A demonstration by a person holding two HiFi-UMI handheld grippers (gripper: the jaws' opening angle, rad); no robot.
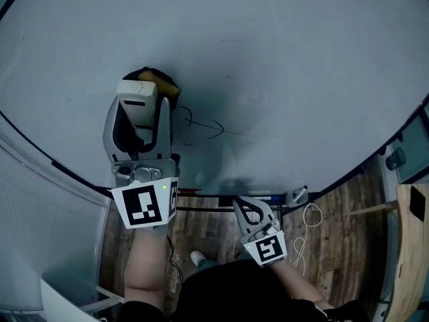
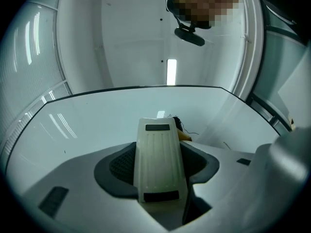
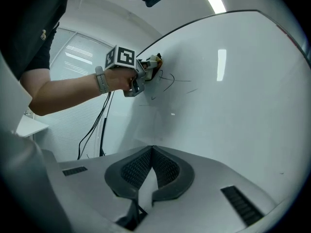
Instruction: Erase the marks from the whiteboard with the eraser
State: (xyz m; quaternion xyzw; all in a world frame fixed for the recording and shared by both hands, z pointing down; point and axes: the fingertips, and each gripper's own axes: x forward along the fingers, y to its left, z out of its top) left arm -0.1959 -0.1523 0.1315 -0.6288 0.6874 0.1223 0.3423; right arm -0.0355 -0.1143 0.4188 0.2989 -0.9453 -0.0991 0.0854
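Note:
The whiteboard point(image 1: 308, 72) fills the head view. Thin black scribbled marks point(image 1: 204, 128) sit left of its centre, also visible in the right gripper view as marks point(image 3: 169, 81). My left gripper point(image 1: 144, 89) is shut on the cream eraser point(image 1: 137, 103), whose dark and yellow felt end point(image 1: 161, 81) presses on the board just left of the marks. In the left gripper view the eraser point(image 2: 158, 164) lies between the jaws, with marks point(image 2: 190, 133) past its tip. My right gripper point(image 1: 241, 208) hangs low by the board's bottom edge, shut and empty, jaws point(image 3: 152, 152) touching.
A marker ledge point(image 1: 221, 196) with pens runs along the board's lower edge. Below it lie a wooden floor, a white cable point(image 1: 305, 237) and the person's shoe point(image 1: 196, 257). Window blinds point(image 1: 40, 193) stand at the left, and a wooden piece of furniture point(image 1: 410, 247) at the right.

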